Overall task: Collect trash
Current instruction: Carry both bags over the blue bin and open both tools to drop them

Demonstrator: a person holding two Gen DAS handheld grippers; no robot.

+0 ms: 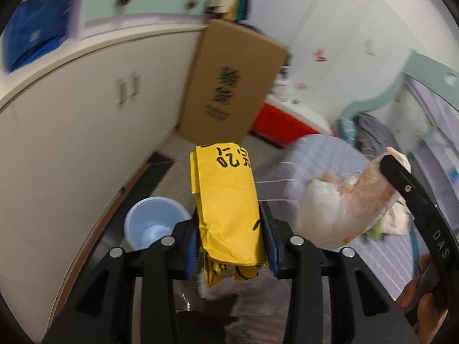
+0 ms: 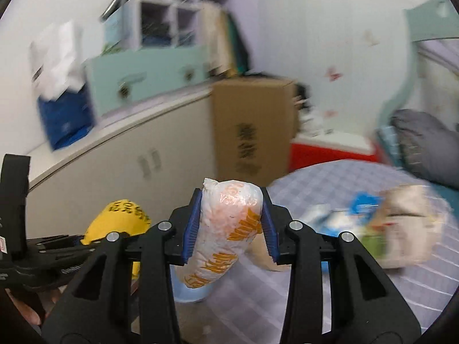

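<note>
My left gripper (image 1: 231, 238) is shut on a folded yellow paper bag (image 1: 226, 200) with black print, which sticks out forward between the blue pads. The same yellow bag (image 2: 120, 218) shows low on the left in the right wrist view. My right gripper (image 2: 229, 226) is shut on a crumpled white plastic bag with orange print (image 2: 226, 229); that white bag (image 1: 344, 203) also hangs at the right of the left wrist view. A light blue bin (image 1: 153, 222) stands on the floor below the left gripper, its inside almost bare. Part of it (image 2: 189, 292) peeks under the white bag.
A white cabinet (image 1: 86, 132) runs along the left. A tall cardboard box (image 1: 232, 86) leans at its end, with a red box (image 1: 284, 123) beside it. A bed with a checked lilac sheet (image 2: 344, 286) holds more wrappers and a beige bag (image 2: 401, 229). A hand (image 1: 421, 289) shows.
</note>
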